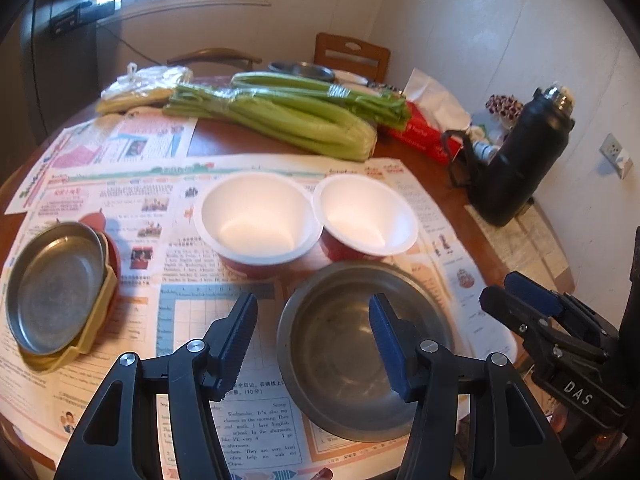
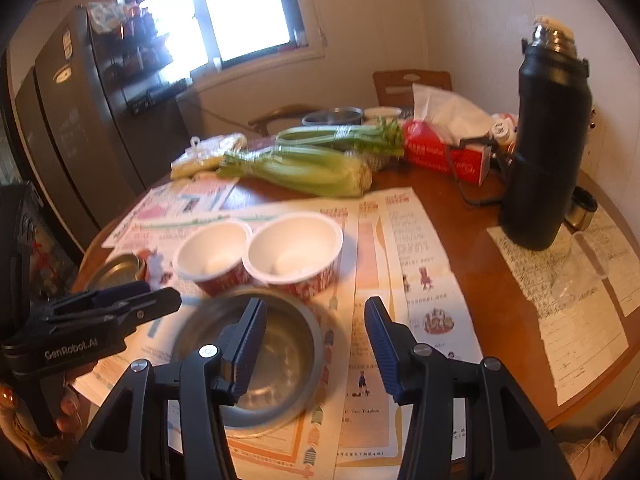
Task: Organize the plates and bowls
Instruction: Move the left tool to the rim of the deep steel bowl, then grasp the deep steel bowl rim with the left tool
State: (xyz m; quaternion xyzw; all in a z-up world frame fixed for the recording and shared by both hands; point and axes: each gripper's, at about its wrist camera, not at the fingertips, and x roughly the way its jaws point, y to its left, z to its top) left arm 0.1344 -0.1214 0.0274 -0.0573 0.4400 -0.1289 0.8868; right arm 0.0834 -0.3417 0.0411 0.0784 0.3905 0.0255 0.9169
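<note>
A shallow steel dish (image 1: 352, 364) (image 2: 280, 344) lies on newspaper near the table's front. Behind it stand two red bowls with white insides, side by side (image 1: 256, 216) (image 1: 366, 212) (image 2: 212, 252) (image 2: 294, 244). At the left a steel plate (image 1: 52, 288) (image 2: 116, 270) rests on a yellow dish and a red one. My left gripper (image 1: 313, 304) (image 2: 160, 294) hovers open over the steel dish's left rim. My right gripper (image 2: 315, 308) (image 1: 502, 288) hovers open over its right rim. Neither holds anything.
Celery bunches (image 1: 280, 116) lie across the table's back, with a bag of yellow food (image 1: 136, 88) to their left. A red tissue box (image 2: 440, 152) and a tall black flask (image 2: 548, 140) stand at the right. A hand (image 2: 68, 412) grips the left tool.
</note>
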